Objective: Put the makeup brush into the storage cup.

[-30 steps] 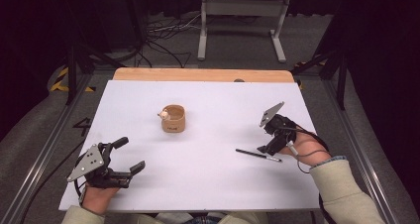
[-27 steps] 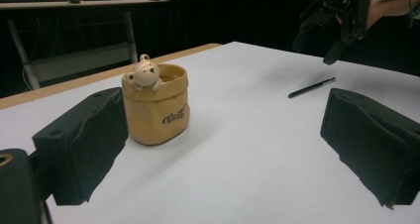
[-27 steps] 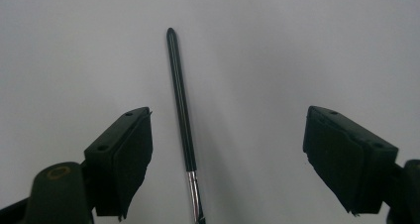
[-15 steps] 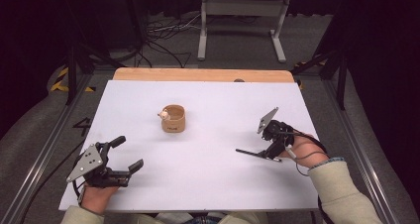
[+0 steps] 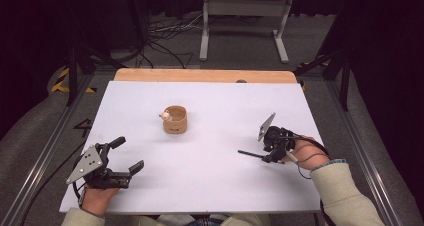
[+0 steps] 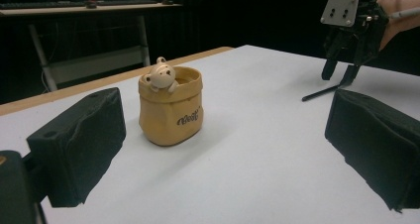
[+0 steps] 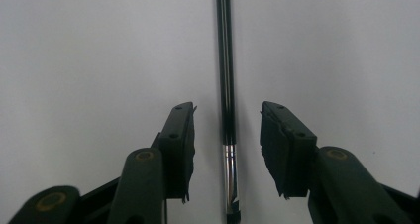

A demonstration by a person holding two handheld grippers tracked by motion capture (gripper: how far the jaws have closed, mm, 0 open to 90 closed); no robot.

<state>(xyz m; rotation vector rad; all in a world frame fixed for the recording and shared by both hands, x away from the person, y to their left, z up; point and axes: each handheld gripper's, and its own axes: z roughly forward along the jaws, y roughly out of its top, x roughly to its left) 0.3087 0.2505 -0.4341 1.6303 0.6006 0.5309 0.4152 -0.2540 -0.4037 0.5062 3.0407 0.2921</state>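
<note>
Fingers [image 7: 181, 135] of the right gripper [image 7: 227, 152] are standing released on either side of the pen [image 7: 226, 85], not yet touching it. From the right gripper view the pen is lying flat between them, its silver end toward the gripper and its dark barrel running away across the white surface [image 7: 74, 45]. In the high view the right gripper [image 5: 274, 147] is sitting low over the near end of the pen [image 5: 250, 154], at the right side of the surface.

To my eye this is the moment just ahead of a pinch. Doing it well means keeping the barrel centred between the pads, lowering until they are bracketing it right at the surface, and closing squarely so the thin round shaft is not rolling out sideways.

Over at the near left the left gripper [image 5: 122, 158] is hovering with its fingers [image 6: 79, 144] spread wide and empty, aimed toward the cup [image 6: 171, 107], a small tan pot with a little figure peeking over its rim. The cup [image 5: 174, 119] is standing upright near the middle, well apart from both grippers.

Around all this the white surface [image 5: 210, 186] is lying on a wooden board, a strip of wood showing along the far edge. Beyond it the room is dim, with cables on the floor and a grey metal stand.
</note>
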